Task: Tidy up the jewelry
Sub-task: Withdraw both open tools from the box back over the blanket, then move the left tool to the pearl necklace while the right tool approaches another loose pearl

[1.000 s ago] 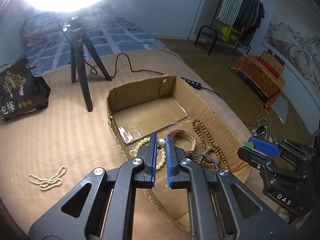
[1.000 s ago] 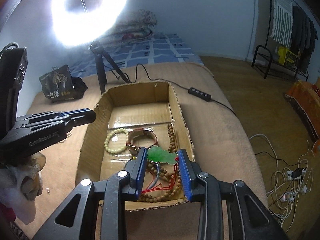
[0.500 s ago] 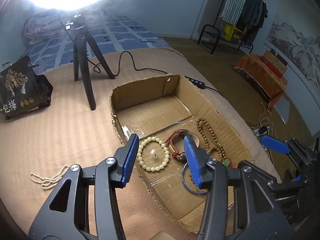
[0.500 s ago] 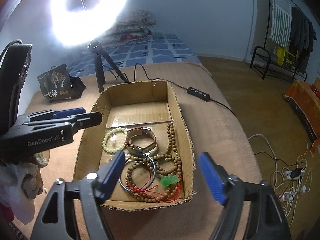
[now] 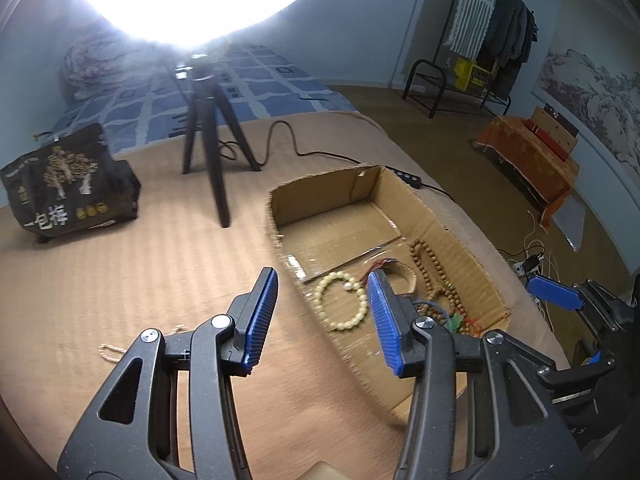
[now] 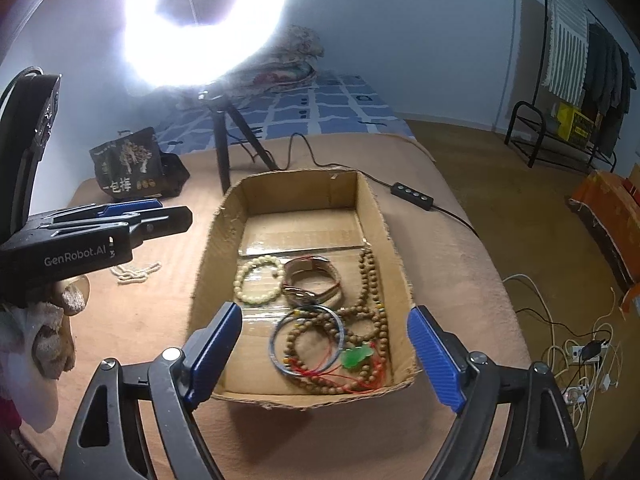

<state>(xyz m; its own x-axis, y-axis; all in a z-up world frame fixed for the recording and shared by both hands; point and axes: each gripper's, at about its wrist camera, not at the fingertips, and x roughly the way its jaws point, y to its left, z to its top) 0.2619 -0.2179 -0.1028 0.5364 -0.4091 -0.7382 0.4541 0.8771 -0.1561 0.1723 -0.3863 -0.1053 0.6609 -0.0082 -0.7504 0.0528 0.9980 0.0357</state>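
A shallow cardboard box [image 6: 384,216] [image 5: 276,216] lies on the tan bed cover. In it are a cream bead bracelet [image 6: 256,280] [image 5: 344,300], a watch [image 6: 312,280], a blue bangle [image 6: 308,340], brown prayer beads [image 6: 368,280] [image 5: 428,264] and a green pendant on red cord [image 6: 356,358]. A pearl necklace [image 6: 134,272] [image 5: 110,350] lies on the cover left of the box. My left gripper [image 5: 320,316] is open and empty over the box's left wall. My right gripper [image 6: 324,354] is open and empty above the box's near end.
A ring light on a black tripod [image 5: 212,160] [image 6: 224,140] stands behind the box, its cable and switch [image 6: 412,196] trailing right. A black printed bag [image 5: 68,192] sits at the back left. The bed edge drops to the floor on the right, with cables [image 6: 576,352] there.
Both grippers opened. The left let go of the cream bracelet and the right let go of the green pendant, both now in the box. The left gripper has drawn back to the left.
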